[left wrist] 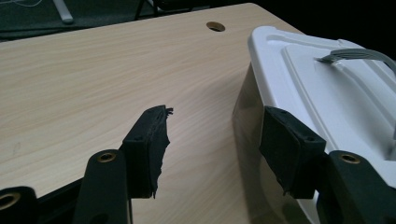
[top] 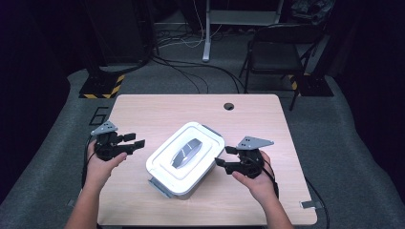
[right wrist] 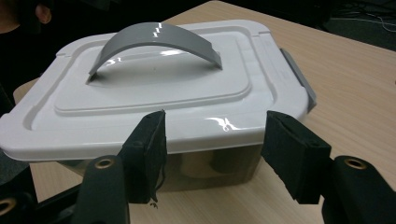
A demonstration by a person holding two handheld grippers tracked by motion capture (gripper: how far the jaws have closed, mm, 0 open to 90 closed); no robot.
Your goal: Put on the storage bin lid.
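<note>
**Two grippers closing in on a lidded box**

The box (top: 185, 158) is sitting near the middle of the table (top: 143, 109), turned at an angle to the table's edges. Its white lid (right wrist: 154, 91) is lying flat and seated all round, with a grey handle (right wrist: 154, 39) arching across the top. A grey latch (right wrist: 299, 77) is hanging at the end of the box seen in the right gripper view, and another is showing at the end nearest the person. Through the cloudy wall below the lid, something pale is showing inside; what it is cannot be told.

The right gripper (right wrist: 212, 140) is hovering just beside the box, jaws spread wide around the lid's rim and gripping nothing. The left gripper (left wrist: 215, 144) is waiting on the opposite side of the box, likewise wide open and empty, one jaw very near the box wall, whether touching is unclear.

Beyond the box, a cable hole (top: 229, 106) is marking the table's far edge.

From here, the risk probably lies in the latches: lifting the lid while either is clipped would likely drag the whole box up or skid it sideways. The glossy rim is also offering little purchase, so a shallow pinch could slip off. Pushing from one side alone would spin the box.
</note>
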